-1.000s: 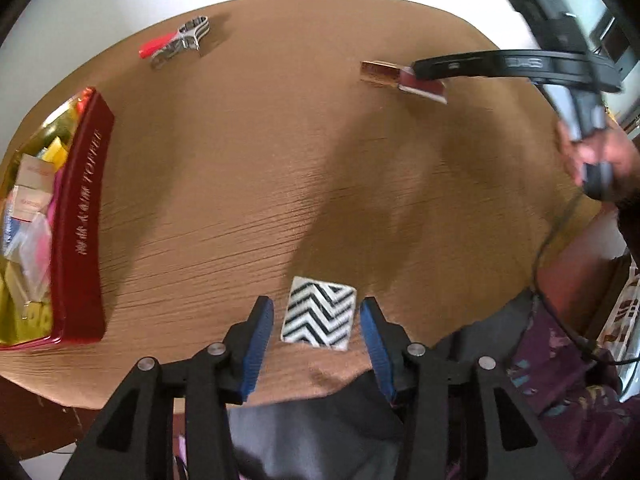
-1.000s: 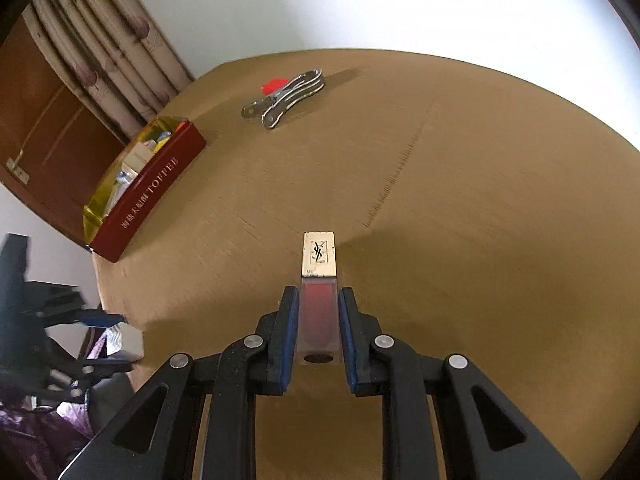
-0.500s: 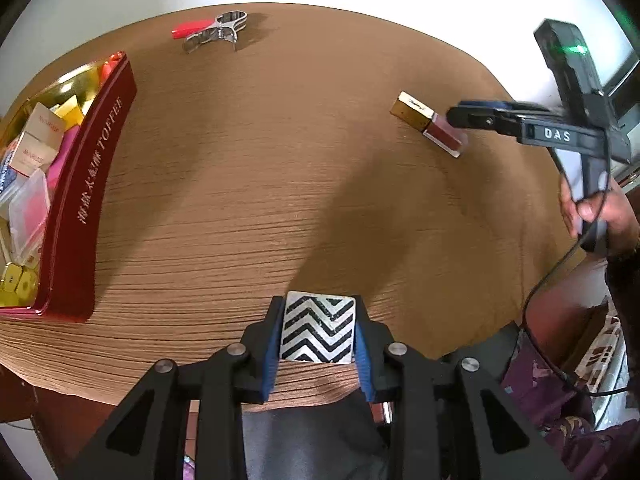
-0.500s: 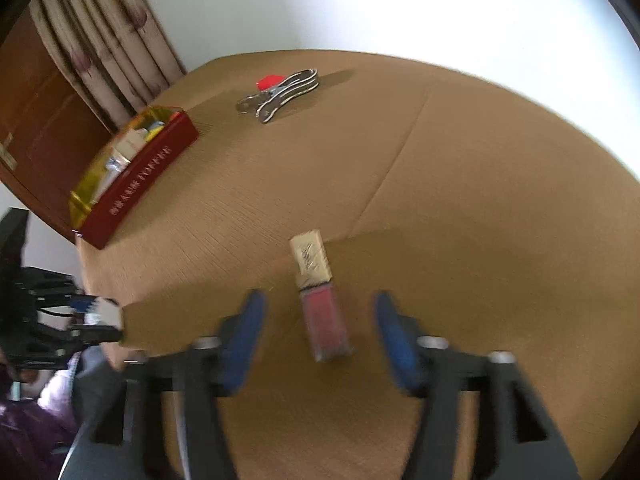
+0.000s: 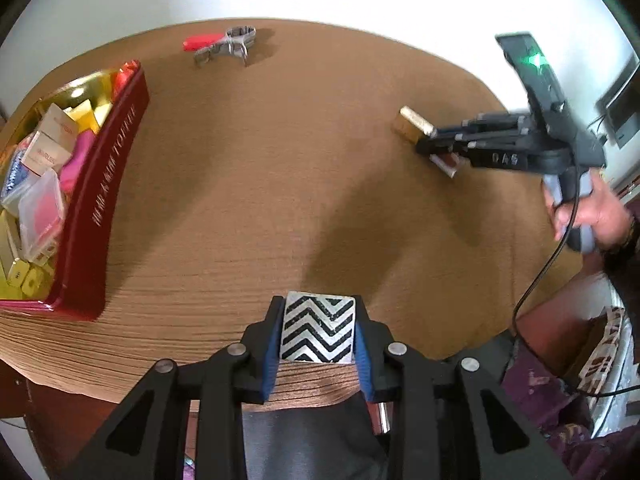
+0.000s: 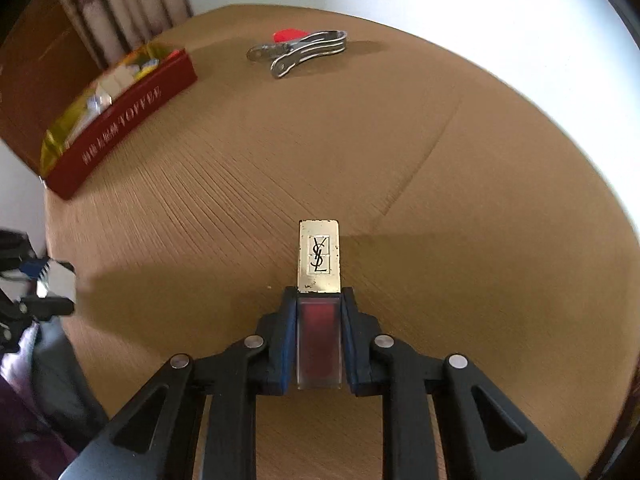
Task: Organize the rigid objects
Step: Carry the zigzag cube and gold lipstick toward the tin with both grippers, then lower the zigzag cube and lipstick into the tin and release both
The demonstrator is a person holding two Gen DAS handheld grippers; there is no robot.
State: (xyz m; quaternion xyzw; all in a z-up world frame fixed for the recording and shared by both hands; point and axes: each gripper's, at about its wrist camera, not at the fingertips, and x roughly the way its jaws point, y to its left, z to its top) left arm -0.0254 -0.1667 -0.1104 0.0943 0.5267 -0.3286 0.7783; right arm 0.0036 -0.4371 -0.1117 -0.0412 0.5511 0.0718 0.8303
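Both pairs of jaws have come in since the earlier frames: a second ago the left gripper [image 5: 318, 344] stood open around the zigzag-patterned tile [image 5: 319, 329], and half a second ago the right gripper [image 6: 319, 334] was spread wide over the lipstick tube [image 6: 319, 300]; now each is clamped on its object. The tile sits squarely between the blue pads at the near edge of the round brown table [image 5: 280, 184], while the tube is pinched by its translucent red body, its gold cap sticking out forward past the fingertips, so its long axis runs straight along the gripper's pointing line. What the next move seems to turn on is the red toffee tin [image 5: 108, 184], already part-filled with small boxes: it lies at the left side of the table, well apart from both tools, and the left hand's gripper is clearly the nearer one, with the right having to cross most of the tabletop to reach it. I judge the tile should go in first, and the tube may need turning so that its length runs with the tin's long wall. From the left wrist one can see into the tin and see the right gripper from the side, with the tube low over the table, though contact is hard to judge; the right wrist view shows the cap's logo and the grip itself, but only the tin's outer wall and rim. Metal tongs with a red handle [image 6: 300, 50] lie untouched at the far edge.
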